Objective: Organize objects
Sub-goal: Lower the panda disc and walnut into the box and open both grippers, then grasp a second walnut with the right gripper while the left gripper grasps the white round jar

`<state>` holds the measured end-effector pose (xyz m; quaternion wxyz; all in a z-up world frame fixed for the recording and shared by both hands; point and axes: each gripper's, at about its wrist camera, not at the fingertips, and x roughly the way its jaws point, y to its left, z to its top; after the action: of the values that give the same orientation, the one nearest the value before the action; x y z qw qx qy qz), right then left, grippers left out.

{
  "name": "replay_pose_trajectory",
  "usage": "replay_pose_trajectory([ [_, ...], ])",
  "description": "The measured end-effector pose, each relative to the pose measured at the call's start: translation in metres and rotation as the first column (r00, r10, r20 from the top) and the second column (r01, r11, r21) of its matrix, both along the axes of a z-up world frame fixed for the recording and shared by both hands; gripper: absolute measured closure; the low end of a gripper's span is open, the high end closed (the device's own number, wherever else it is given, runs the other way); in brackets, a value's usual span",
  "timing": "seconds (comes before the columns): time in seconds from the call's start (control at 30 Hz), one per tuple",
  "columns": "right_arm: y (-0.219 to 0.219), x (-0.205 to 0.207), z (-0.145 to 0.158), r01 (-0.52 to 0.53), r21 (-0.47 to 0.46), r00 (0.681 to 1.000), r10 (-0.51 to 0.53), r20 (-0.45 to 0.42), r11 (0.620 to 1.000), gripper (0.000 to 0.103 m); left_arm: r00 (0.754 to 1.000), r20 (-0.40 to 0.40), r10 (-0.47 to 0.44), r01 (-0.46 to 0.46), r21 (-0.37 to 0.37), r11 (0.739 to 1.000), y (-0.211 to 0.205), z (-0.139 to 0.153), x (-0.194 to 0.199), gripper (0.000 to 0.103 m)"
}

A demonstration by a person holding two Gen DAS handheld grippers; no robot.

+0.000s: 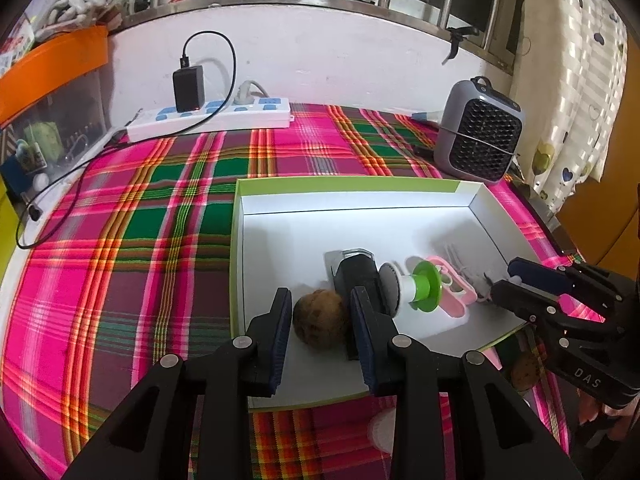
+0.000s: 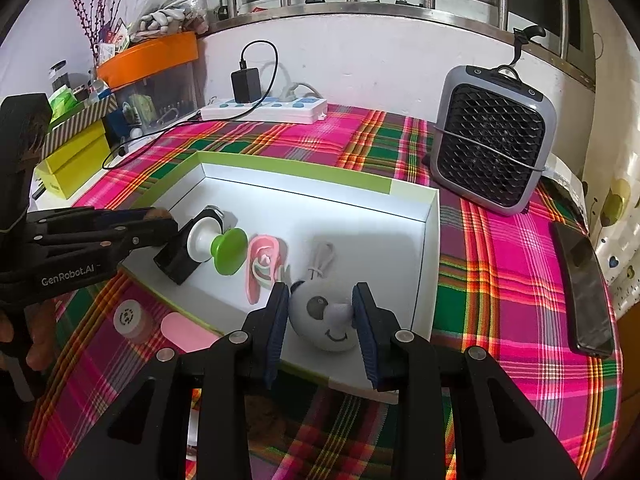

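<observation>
A white box with a green rim [image 1: 344, 181] [image 2: 296, 170] lies on the plaid cloth. Inside it are a black block with a metal clip [image 1: 356, 276], a white-and-green spool [image 1: 420, 288] [image 2: 218, 250] and a pink piece [image 1: 456, 300] [image 2: 260, 268]. My left gripper [image 1: 320, 292] [image 2: 160, 224] reaches into the box; a brown ball [image 1: 320, 322] rests on the floor between its pads with slim gaps either side. My right gripper [image 2: 322, 286] [image 1: 506, 278] is shut on a grey plush animal head [image 2: 324, 320] over the box's near right part.
A grey fan heater [image 2: 492, 140] stands behind the box at the right, a power strip with charger [image 1: 208, 118] by the wall. A dark phone [image 2: 584, 288] lies at the right edge. A small round jar [image 2: 128, 318] and a pink pad [image 2: 184, 330] sit before the box.
</observation>
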<state>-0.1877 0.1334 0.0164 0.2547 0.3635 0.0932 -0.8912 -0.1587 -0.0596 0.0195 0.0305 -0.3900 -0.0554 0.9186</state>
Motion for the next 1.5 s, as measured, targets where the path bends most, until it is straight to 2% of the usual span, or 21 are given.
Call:
replay_pose_trajectory([
  [0.6,0.010,0.019,0.020,-0.007,-0.060,0.997,0.003,-0.075,0.998,0.066,0.997,-0.066,-0.034,0.037,0.038,0.999,0.004,0.015,0.024,0.072],
  [0.97,0.015,0.030,0.028,-0.056,-0.094,0.996,0.049,-0.072,0.994,0.066,0.994,-0.088,-0.068,0.072,0.046,0.996,0.013,0.018,0.045,0.072],
  [1.5,0.011,0.039,0.023,-0.081,-0.086,0.995,0.077,-0.057,0.993,0.066,0.991,-0.093,-0.091,0.094,0.034,0.995,0.021,0.017,0.059,0.072],
])
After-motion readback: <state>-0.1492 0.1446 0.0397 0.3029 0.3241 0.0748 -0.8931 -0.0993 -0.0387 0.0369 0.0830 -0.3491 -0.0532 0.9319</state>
